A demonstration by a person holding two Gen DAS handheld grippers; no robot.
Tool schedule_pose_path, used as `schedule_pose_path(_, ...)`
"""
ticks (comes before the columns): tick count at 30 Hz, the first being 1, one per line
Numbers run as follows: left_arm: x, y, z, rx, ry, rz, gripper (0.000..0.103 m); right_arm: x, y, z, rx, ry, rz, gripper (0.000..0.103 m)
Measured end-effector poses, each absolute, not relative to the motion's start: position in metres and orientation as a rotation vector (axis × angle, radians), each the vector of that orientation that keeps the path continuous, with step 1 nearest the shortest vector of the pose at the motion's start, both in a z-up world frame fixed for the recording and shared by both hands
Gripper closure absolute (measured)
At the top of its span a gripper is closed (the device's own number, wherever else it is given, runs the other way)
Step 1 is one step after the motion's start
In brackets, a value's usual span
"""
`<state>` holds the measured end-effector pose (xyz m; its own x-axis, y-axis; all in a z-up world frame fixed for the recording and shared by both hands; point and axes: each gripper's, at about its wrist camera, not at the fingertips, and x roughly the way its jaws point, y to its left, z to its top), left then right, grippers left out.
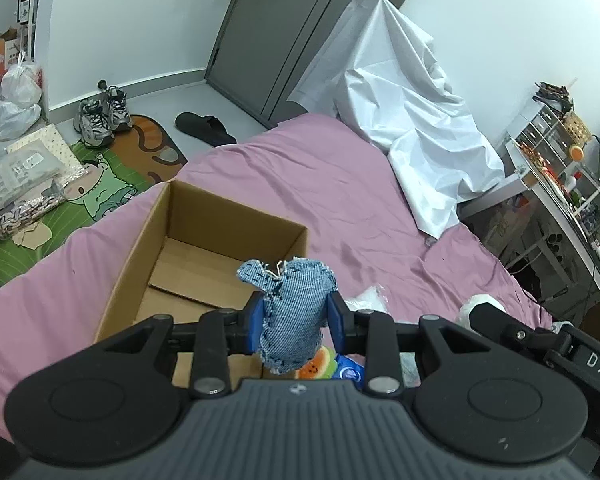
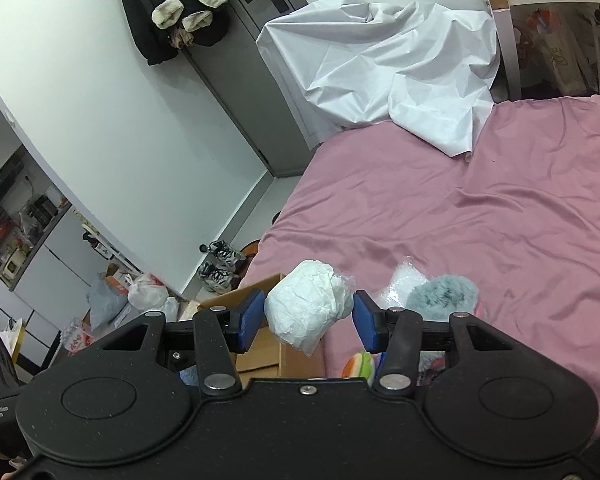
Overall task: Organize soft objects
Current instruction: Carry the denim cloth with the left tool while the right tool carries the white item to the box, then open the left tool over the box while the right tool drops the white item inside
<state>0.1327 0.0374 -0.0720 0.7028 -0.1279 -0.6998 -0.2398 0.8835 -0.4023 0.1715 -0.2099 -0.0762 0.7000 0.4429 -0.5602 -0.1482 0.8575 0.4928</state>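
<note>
In the left wrist view my left gripper (image 1: 296, 318) is shut on a frayed blue denim pouch (image 1: 290, 284), held above the near right corner of an open cardboard box (image 1: 148, 248) on the pink bed (image 1: 320, 176). The part of the box's inside that shows has nothing in it. In the right wrist view my right gripper (image 2: 309, 314) is shut on a white crumpled soft ball (image 2: 304, 304), to the right of the box (image 2: 260, 344). A watermelon plush (image 2: 358, 364), a fluffy teal item (image 2: 444, 292) and a clear plastic bag (image 2: 404, 278) lie on the bed close by.
A white sheet (image 1: 412, 120) is draped over something at the bed's far end. Left of the bed the floor holds shoes (image 1: 100, 114), a slipper (image 1: 204, 126), a cartoon mat (image 1: 104, 184) and bags (image 1: 16, 96). A cluttered desk (image 1: 560, 184) stands on the right.
</note>
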Motion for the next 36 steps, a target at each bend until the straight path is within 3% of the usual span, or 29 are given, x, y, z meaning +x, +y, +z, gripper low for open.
schedule_pose_path(36,0.209,0.124,-0.118,-0.561,0.964,0.203,0.071,0.248,-0.092,-0.121,0.411,0.961,0.374,0.057)
